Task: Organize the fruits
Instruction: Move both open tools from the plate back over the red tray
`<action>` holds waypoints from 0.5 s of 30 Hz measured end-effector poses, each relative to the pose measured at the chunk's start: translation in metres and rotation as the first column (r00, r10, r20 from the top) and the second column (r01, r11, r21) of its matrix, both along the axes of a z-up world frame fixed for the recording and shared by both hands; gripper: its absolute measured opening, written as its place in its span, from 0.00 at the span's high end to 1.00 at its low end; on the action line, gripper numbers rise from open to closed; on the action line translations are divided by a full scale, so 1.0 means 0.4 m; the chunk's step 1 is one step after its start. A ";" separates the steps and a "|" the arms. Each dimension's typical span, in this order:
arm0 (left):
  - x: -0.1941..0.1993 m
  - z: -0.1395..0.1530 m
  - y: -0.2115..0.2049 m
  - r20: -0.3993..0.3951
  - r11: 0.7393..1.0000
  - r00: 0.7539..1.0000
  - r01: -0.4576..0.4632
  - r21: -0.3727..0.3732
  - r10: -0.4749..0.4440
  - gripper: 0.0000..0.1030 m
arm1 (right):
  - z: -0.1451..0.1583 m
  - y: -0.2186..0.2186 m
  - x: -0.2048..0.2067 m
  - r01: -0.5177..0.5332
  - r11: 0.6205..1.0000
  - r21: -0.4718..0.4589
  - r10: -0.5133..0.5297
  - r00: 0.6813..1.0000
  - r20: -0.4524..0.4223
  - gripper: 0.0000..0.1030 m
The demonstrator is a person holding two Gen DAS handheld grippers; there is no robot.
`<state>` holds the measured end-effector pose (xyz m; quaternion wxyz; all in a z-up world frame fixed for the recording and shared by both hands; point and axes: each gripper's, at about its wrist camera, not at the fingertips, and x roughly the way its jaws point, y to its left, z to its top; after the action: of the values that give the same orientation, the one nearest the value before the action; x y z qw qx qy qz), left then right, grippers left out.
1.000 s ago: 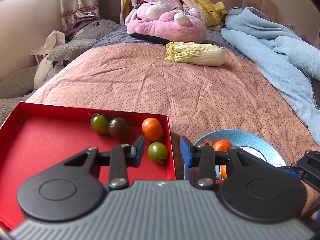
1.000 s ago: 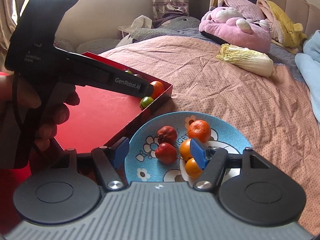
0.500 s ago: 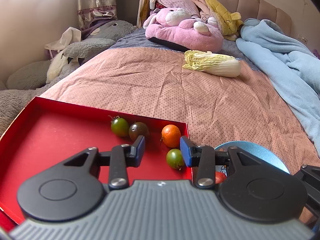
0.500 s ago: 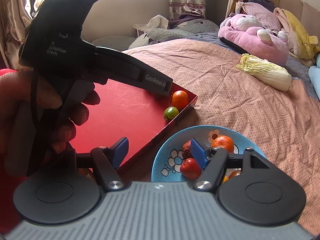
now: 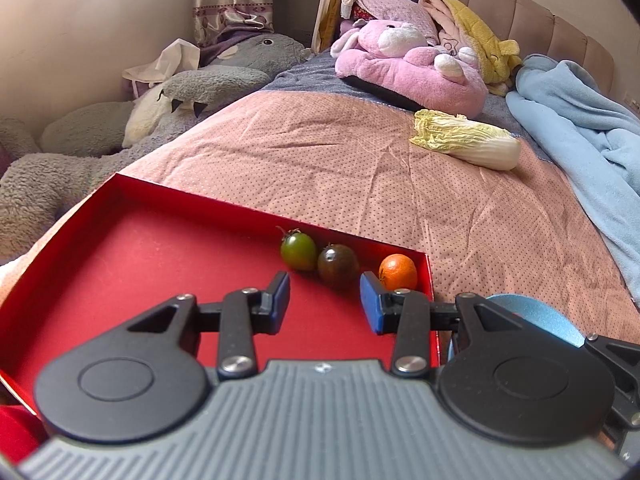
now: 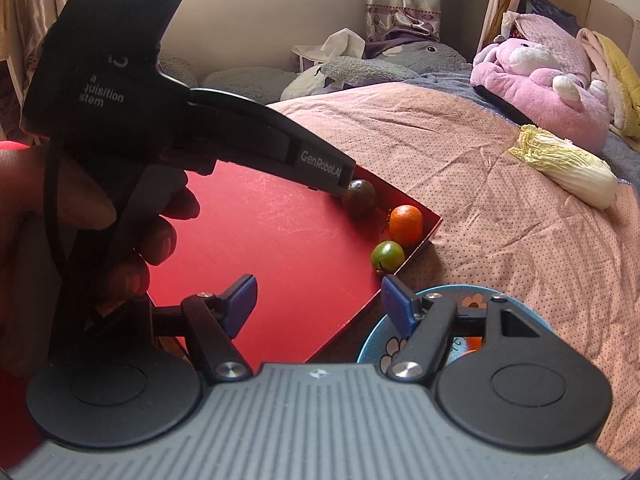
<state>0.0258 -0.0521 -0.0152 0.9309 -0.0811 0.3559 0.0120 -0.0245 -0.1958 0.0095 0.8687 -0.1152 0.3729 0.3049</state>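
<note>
I work on a bed with a pink dotted cover (image 5: 320,160), and the red tray (image 5: 140,272) is my landmark throughout. Over the tray's near floor my left gripper (image 5: 324,304) hangs with its jaws a narrow gap apart, nothing between them. My right gripper (image 6: 318,304) straddles the tray's near corner, jaws wider, also empty. Just beside that corner sits the blue plate (image 6: 472,294), with orange fruit half hidden behind my right finger. Along the tray's far wall lie a green tomato (image 5: 298,250), a dark tomato (image 5: 338,266) and an orange (image 5: 398,272).

My worry: the left jaws look barely wider than a tomato, so closing in could nudge one rolling. The two tools are close and could clash.

Only the right view shows a second green tomato (image 6: 387,255) in the tray's corner and my left hand (image 6: 80,216). Well beyond the tray lies a cabbage (image 5: 468,144).
</note>
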 end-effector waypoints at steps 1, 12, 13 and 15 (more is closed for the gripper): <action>-0.001 -0.002 0.009 -0.004 1.000 1.000 -0.009 0.001 0.009 0.59 | -0.002 0.007 0.005 -0.003 1.000 0.006 0.003 1.000 -0.004 0.29; 0.003 -0.016 0.134 -0.047 0.997 0.996 -0.072 0.038 0.074 0.59 | -0.044 0.062 0.055 0.002 0.997 0.075 0.001 0.999 -0.032 0.29; 0.006 -0.016 0.145 -0.052 0.997 0.996 -0.064 0.037 0.066 0.59 | -0.047 0.061 0.060 0.006 0.997 0.080 -0.004 0.999 -0.032 0.29; 0.013 -0.016 0.162 -0.061 0.999 0.997 -0.035 0.023 0.036 0.59 | -0.052 0.059 0.072 0.016 0.996 0.088 -0.013 0.999 -0.032 0.29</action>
<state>0.0312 0.0128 -0.0216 0.9200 -0.0769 0.3828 0.0350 0.0042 -0.1722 -0.0113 0.8692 -0.0692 0.3735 0.3164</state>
